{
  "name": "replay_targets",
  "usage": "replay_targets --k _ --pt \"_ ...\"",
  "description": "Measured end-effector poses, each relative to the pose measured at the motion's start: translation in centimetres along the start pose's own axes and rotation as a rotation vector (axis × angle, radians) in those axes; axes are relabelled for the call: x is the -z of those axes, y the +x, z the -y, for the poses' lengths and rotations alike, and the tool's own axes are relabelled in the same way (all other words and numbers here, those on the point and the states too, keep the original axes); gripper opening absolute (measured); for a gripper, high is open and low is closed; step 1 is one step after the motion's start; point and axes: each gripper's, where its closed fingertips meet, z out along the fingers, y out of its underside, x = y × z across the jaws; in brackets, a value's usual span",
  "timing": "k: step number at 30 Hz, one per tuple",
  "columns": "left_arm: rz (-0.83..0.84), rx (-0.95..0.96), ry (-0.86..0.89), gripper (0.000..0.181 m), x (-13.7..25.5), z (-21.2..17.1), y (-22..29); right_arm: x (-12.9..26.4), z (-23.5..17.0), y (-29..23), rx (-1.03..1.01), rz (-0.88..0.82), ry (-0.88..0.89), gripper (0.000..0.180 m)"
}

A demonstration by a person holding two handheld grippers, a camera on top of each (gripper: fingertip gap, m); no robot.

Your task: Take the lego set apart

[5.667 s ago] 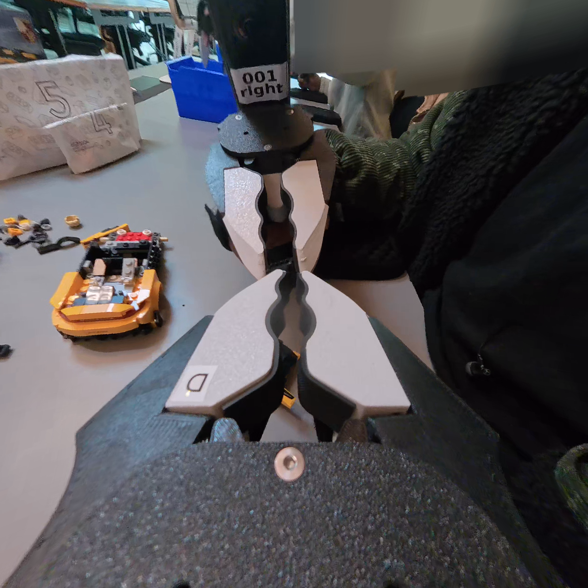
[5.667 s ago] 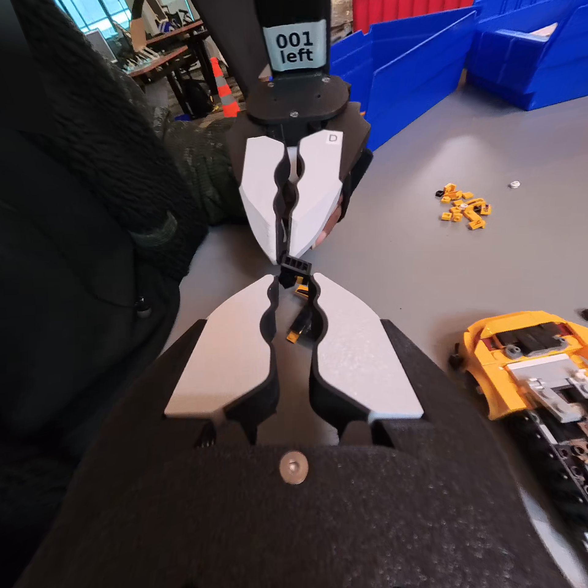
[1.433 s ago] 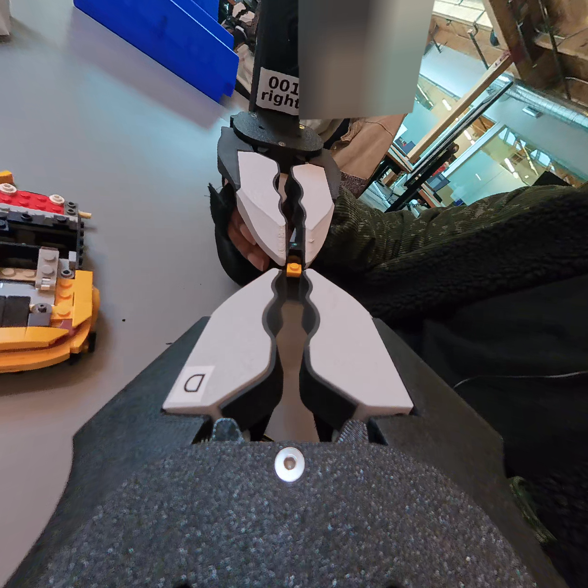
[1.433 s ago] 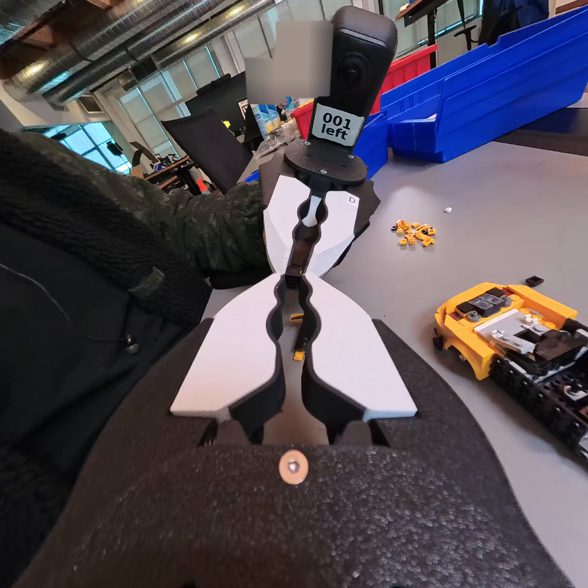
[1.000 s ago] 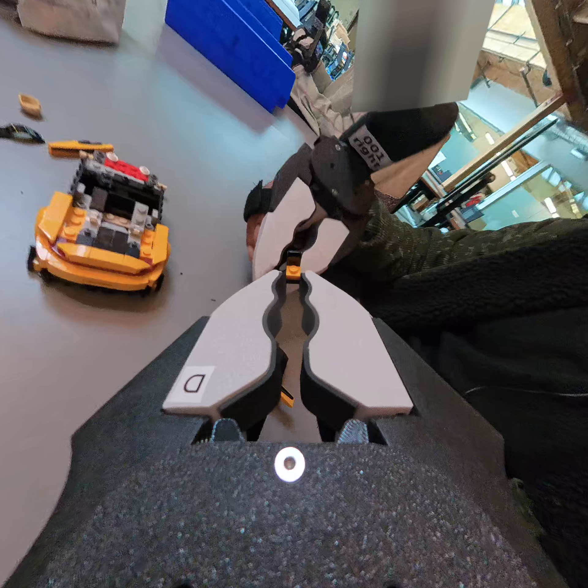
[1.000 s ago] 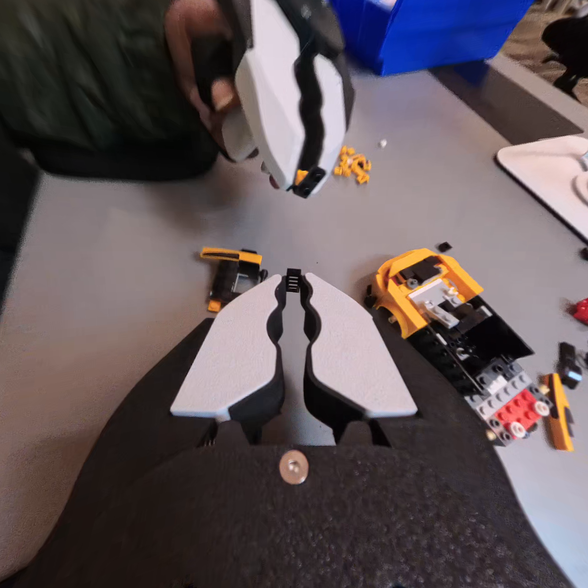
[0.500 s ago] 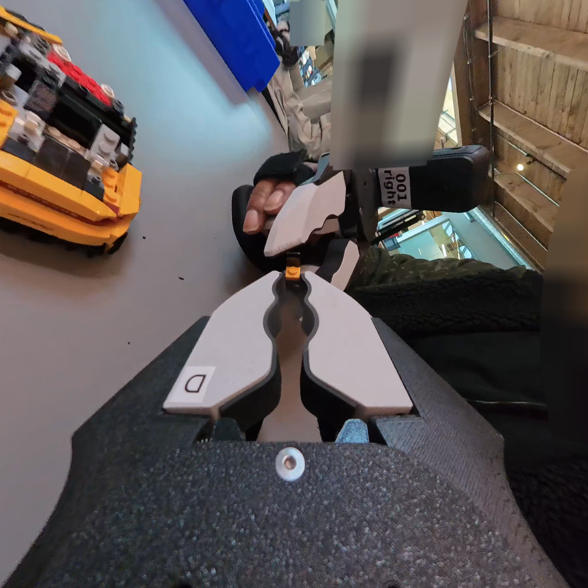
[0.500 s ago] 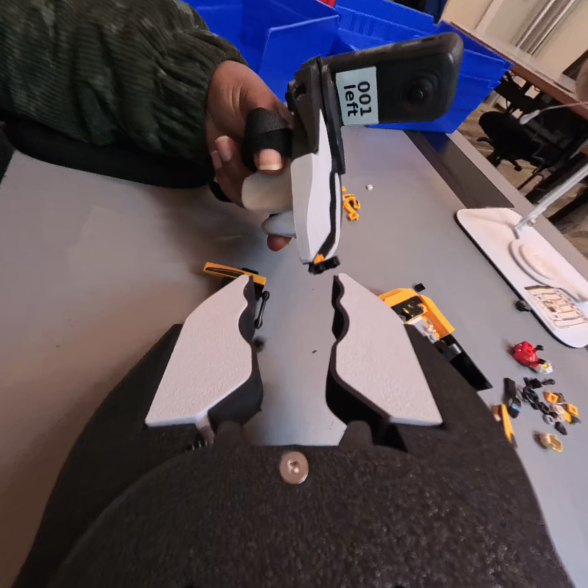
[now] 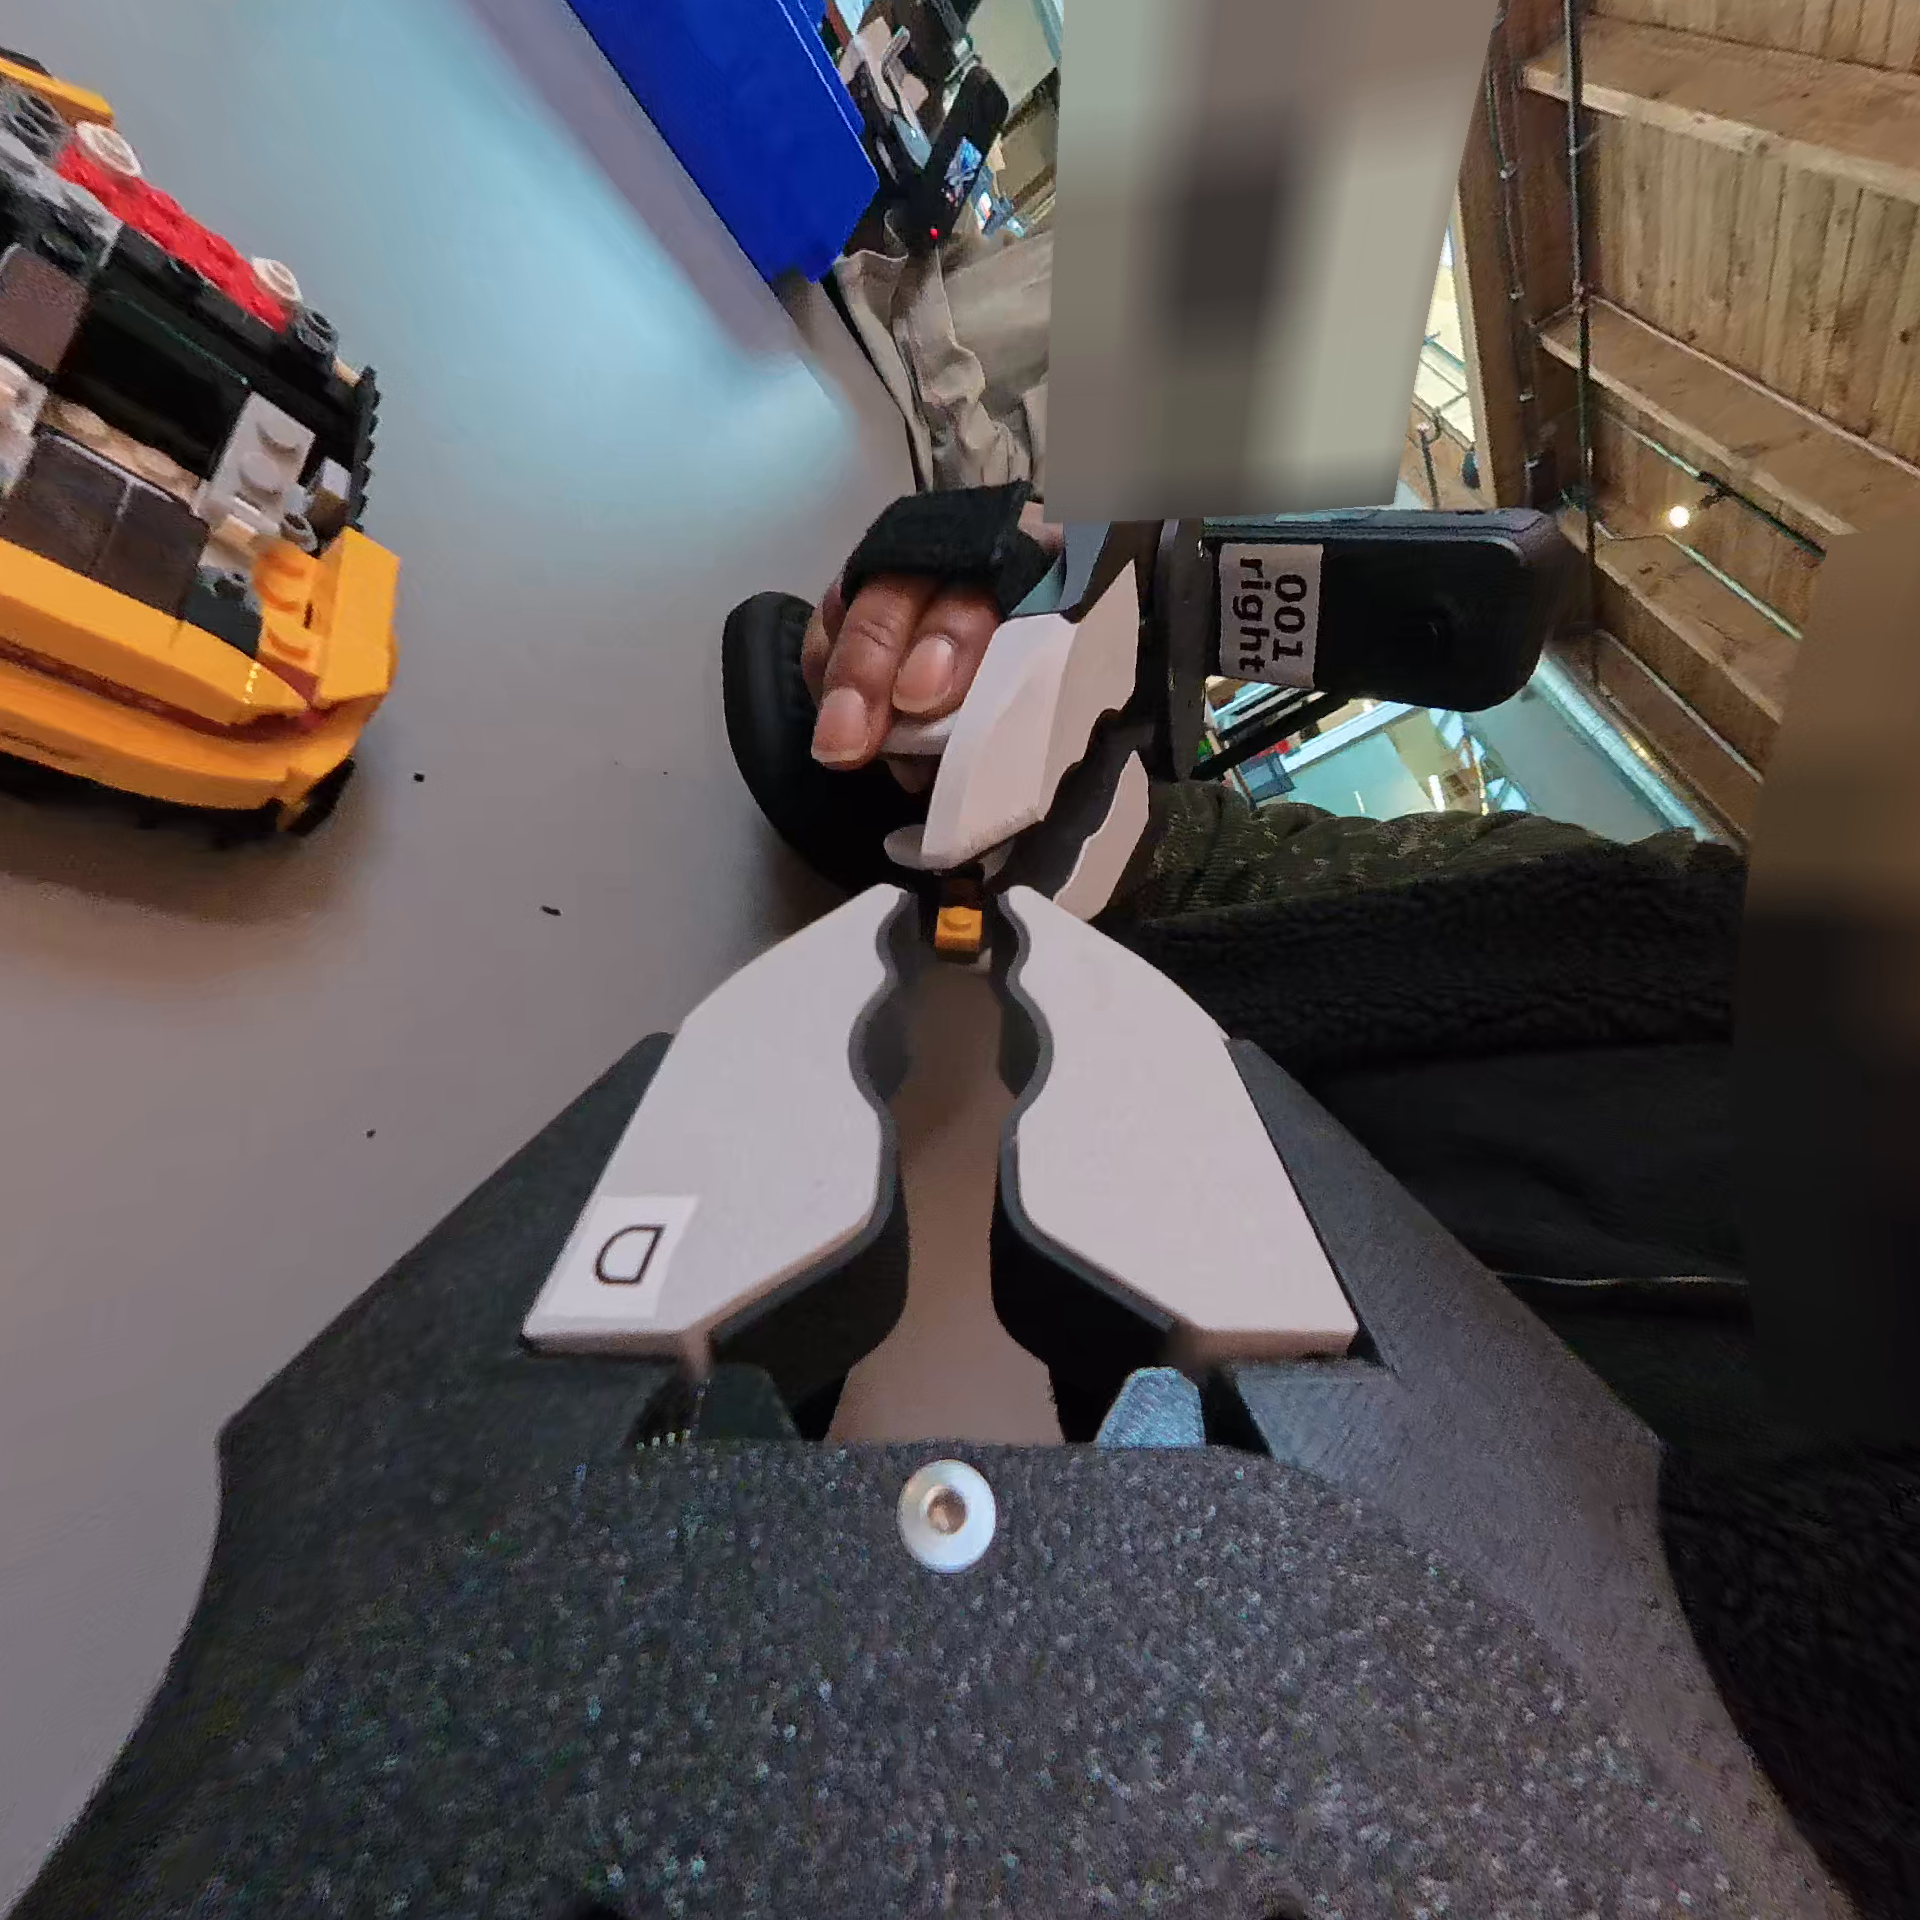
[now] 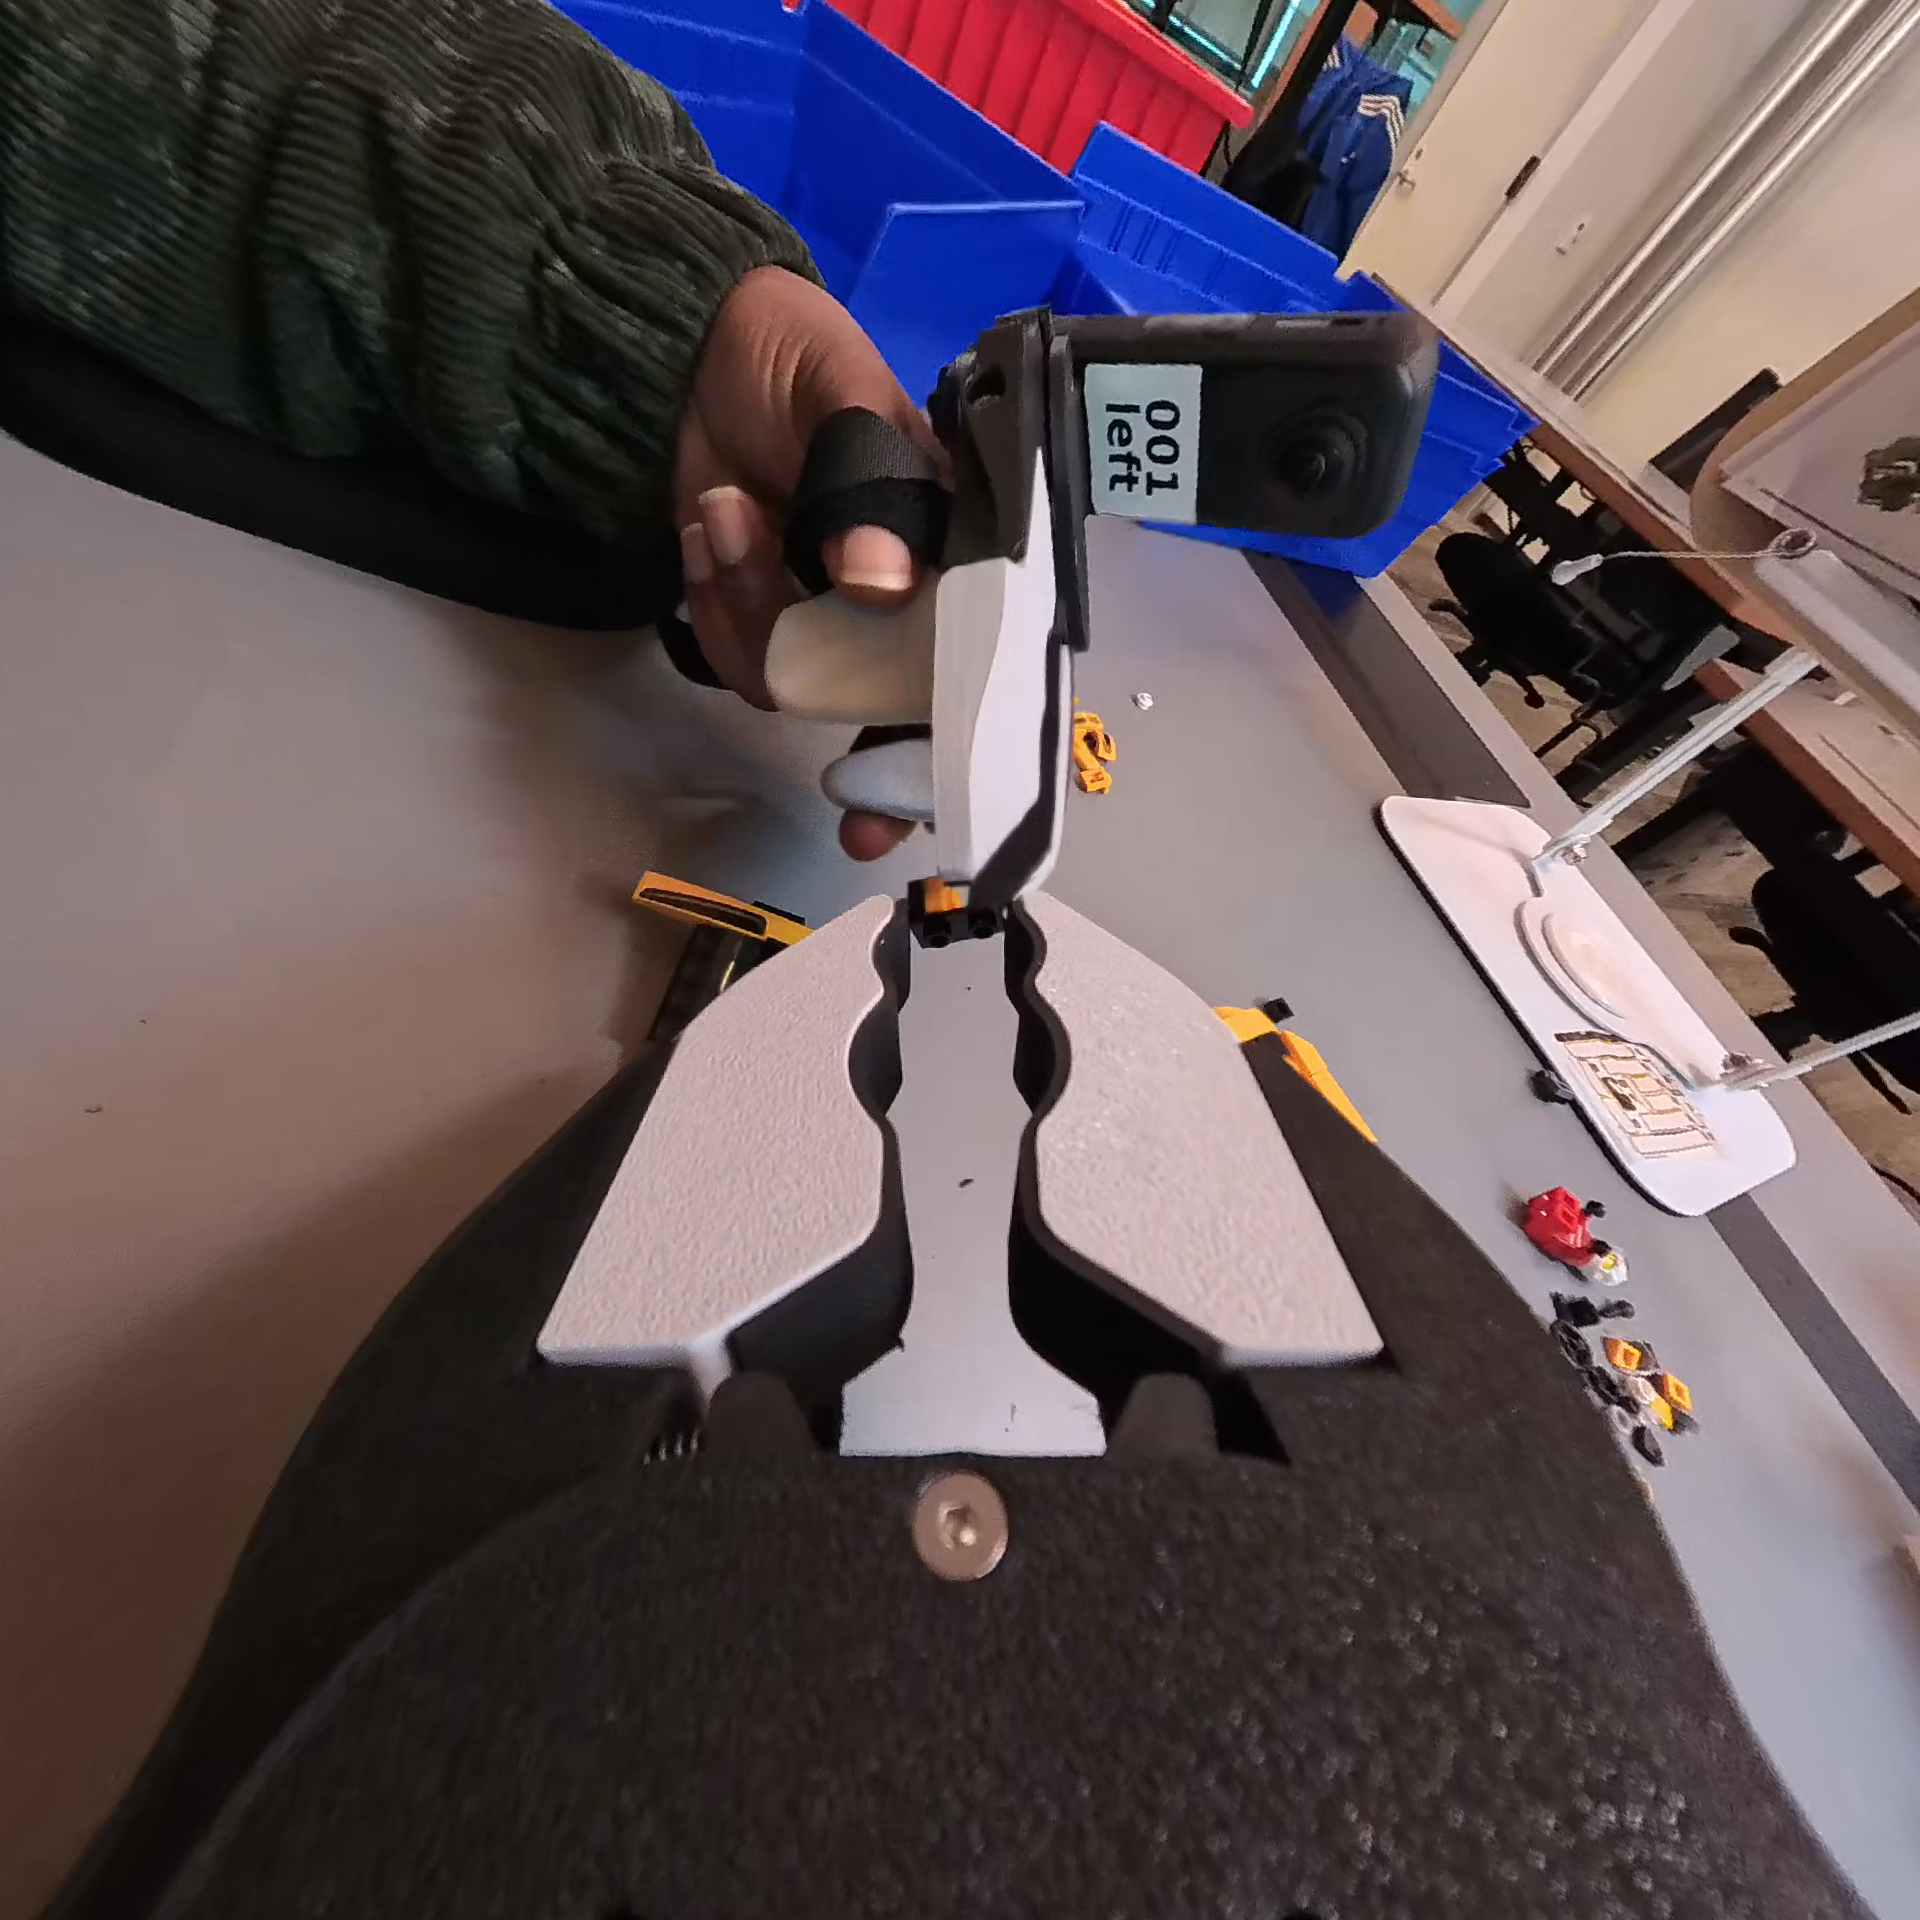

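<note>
Looking along the left tongs (image 9: 954, 914), we see their two pale fingers pressed onto a small orange-and-black lego piece (image 9: 956, 923), held right at the tips above the grey table (image 9: 520, 623). Straight ahead, touching that same piece from the far side, are the right tongs (image 10: 953, 920), turned on their side. Their fingers flank the black end of the piece with almost no gap, and we cannot tell whether they truly pinch it.

Just left of the right tongs' left finger lies a flat orange-and-black lego panel (image 10: 717, 914) on the table. At their right finger's edge an orange lego car body (image 10: 1299, 1049) peeps out; from the left tongs it sits well off to the left, its black, grey and red bricks exposed on top.

Beyond the tips, the person's left hand (image 10: 769, 499) grips the left tongs' handle.

Farther right of the right tongs lie a small red lego piece (image 10: 1558, 1221), a scatter of tiny black and orange bits (image 10: 1621, 1371) and a white flat board (image 10: 1507, 935). Farthest ahead stand blue plastic bins (image 10: 935, 208).
</note>
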Motion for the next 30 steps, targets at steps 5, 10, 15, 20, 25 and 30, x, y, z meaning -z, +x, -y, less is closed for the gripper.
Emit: replay_targets --k 5,10,15,20,25,30 --pt "0.004 -0.018 -0.055 0.008 -0.5 -0.9 0.1 -0.1 0.0 -0.4 0.004 0.020 -0.001 0.017" --pt "0.012 -0.044 -0.049 0.008 -0.7 -0.6 0.5 0.2 0.3 -0.3 0.021 0.017 -0.002 0.016" --pt "-0.016 -0.008 0.017 0.008 -0.6 0.2 0.6 0.4 0.4 0.4 0.058 -0.049 -0.023 0.016" --pt "-0.058 0.038 0.156 0.008 -0.7 2.0 1.3 1.1 1.1 1.8 0.064 -0.157 -0.025 0.016" --pt "0.080 -0.008 0.383 0.009 3.6 5.0 -0.1 1.0 1.4 0.3 0.149 -0.181 -0.049 0.016" --pt "0.378 -0.215 0.135 0.008 2.7 1.9 -2.5 0.6 0.3 0.6 0.062 -0.123 -0.052 0.016"
